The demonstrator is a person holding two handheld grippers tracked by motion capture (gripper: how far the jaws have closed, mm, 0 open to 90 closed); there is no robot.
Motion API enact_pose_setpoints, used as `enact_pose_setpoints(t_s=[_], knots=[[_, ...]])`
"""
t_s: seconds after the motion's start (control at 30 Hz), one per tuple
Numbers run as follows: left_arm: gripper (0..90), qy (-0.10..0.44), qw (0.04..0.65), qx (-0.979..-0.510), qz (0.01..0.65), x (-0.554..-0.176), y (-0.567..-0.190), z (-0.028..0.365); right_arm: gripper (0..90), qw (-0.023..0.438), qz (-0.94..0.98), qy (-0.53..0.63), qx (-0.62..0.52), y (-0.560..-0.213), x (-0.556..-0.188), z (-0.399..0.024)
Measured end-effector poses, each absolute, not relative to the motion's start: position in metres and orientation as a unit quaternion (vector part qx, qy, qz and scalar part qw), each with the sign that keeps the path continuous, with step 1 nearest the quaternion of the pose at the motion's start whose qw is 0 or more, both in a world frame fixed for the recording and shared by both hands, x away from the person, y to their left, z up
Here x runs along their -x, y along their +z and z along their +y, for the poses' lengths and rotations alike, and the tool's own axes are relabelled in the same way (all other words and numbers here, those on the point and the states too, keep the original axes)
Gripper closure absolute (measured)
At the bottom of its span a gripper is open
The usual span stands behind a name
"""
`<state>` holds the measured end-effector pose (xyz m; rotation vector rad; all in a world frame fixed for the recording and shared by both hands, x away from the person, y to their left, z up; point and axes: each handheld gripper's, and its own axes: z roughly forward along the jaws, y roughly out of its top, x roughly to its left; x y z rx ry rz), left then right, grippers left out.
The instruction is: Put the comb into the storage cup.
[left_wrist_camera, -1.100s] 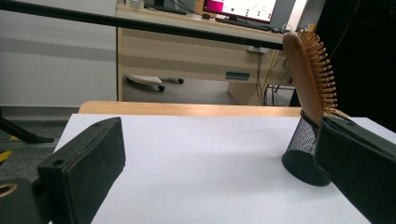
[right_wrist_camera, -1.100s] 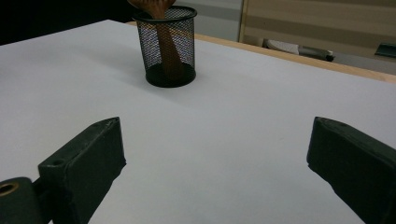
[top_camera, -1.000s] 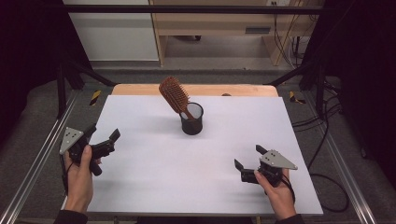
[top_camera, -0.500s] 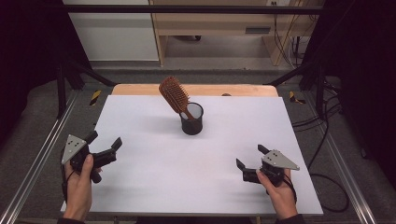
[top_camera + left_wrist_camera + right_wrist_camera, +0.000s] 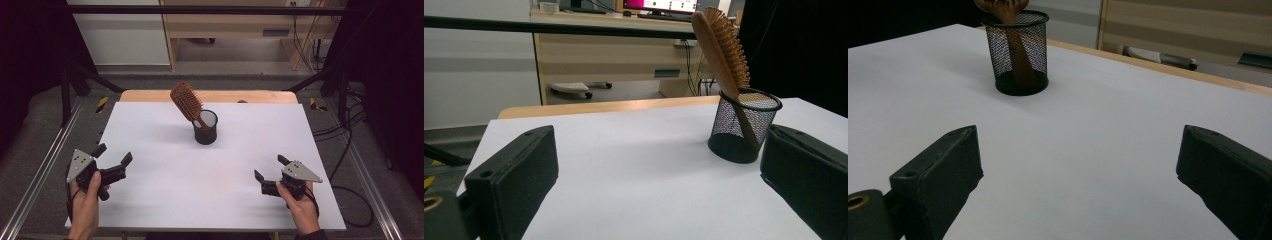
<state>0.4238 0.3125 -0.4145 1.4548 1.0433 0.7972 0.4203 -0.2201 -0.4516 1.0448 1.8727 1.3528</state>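
A wooden hairbrush (image 5: 187, 102) stands handle-down in a black mesh cup (image 5: 205, 128) toward the far middle of the white counter (image 5: 165, 200), its bristled head leaning up and to the left over the rim. Both grippers sit low near the front edge, well apart from the cup — the left gripper (image 5: 116, 161) at the left side, the right gripper (image 5: 270, 174) at the right, each with jaws spread wide and nothing between them. Judging by how things lie, the brush looks settled in the cup and the hands are at rest, so the placing step seems done. Any next move — lifting the brush out, say — would call for a long forward reach and a firm pinch high on the handle without tipping the light cup
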Motion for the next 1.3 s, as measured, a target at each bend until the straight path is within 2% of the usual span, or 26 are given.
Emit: enact_pose_setpoints(t_s=[1.3], knots=[[2.6, 0.324, 0.585, -0.607, 0.43, -0.417, -0.436, 0.295, 4.6, 0.307, 0.702, 0.514, -0.386, -0.451, -0.417, -0.228]])
